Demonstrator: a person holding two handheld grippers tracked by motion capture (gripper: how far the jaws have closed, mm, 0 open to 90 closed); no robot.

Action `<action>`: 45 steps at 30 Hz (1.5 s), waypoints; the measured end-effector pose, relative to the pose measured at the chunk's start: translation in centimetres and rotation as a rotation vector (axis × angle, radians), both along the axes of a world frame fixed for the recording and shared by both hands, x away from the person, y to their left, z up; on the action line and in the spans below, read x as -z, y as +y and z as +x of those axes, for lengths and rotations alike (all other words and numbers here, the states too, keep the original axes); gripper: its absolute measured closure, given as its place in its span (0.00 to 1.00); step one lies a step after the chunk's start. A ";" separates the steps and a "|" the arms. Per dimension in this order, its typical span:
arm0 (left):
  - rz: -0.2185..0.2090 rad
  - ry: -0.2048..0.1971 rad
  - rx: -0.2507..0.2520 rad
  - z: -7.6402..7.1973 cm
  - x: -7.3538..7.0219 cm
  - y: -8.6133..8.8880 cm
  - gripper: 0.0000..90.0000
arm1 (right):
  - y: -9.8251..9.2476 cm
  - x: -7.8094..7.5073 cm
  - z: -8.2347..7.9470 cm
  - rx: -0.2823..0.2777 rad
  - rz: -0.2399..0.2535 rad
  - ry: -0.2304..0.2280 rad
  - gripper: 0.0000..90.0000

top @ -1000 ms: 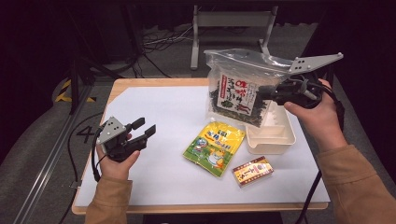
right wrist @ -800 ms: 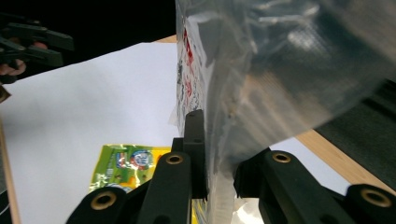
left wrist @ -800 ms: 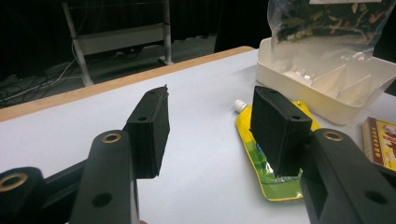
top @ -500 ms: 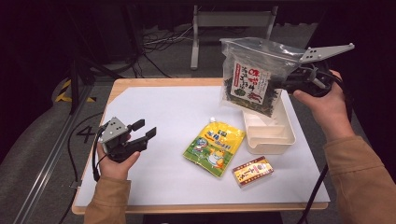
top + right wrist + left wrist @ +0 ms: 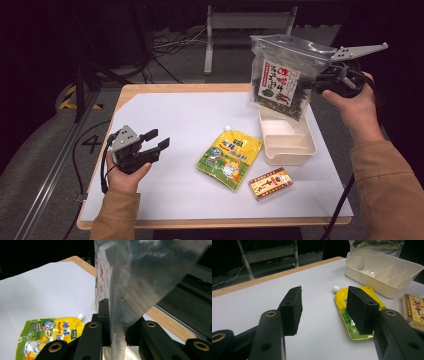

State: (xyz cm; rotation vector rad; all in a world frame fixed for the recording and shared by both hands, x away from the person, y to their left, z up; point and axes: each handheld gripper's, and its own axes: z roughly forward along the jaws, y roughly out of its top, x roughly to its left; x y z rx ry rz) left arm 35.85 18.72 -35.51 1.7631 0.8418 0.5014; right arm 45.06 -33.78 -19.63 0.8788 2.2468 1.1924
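The right claw [image 5: 320, 80] is clamped on the edge of a clear seaweed bag [image 5: 282, 75] and holds it in the air above the far end of the white tray [image 5: 306, 150], at the right side of the bench [image 5: 170, 120]. In the right gripper view the bag's plastic runs up between the two black jaws, which are pinched close on it; the bag hangs to the left of the hand in the high view, label facing the camera, clear of the tray beneath.

The left claw [image 5: 154, 141] rests low over the bench near its left edge, jaws standing about half apart with nothing between them. In the left gripper view the yellow spout pouch [image 5: 347, 312] lies flat beyond them, the tray [image 5: 387, 272] farther off, and a small red-and-yellow box [image 5: 270, 183] lies near the tray's front corner.
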 end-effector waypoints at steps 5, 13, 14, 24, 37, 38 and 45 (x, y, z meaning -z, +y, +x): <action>0.002 0.009 0.007 0.1 0.1 0.0 0.53 | -1.0 0.6 0.6 0.025 0.010 0.012 0.87; 0.009 0.025 0.022 0.2 0.2 -0.3 0.51 | -2.0 1.9 1.3 0.055 0.016 0.035 0.87; 0.010 0.032 0.028 0.3 0.2 -0.4 0.50 | -2.1 2.1 1.4 0.059 0.014 0.040 0.87; 0.008 0.054 0.034 0.4 0.4 -0.5 0.48 | -3.1 3.3 2.1 0.111 0.017 0.076 0.87; 0.003 0.061 0.041 0.5 0.4 -0.4 0.47 | -3.5 4.2 2.5 0.145 0.025 0.092 0.87; 0.004 0.062 0.042 0.5 0.5 -0.4 0.46 | -3.5 4.3 2.6 0.146 0.025 0.093 0.87; 0.004 0.066 0.046 0.5 0.5 -0.5 0.46 | -3.5 5.1 2.8 0.155 0.022 0.102 0.87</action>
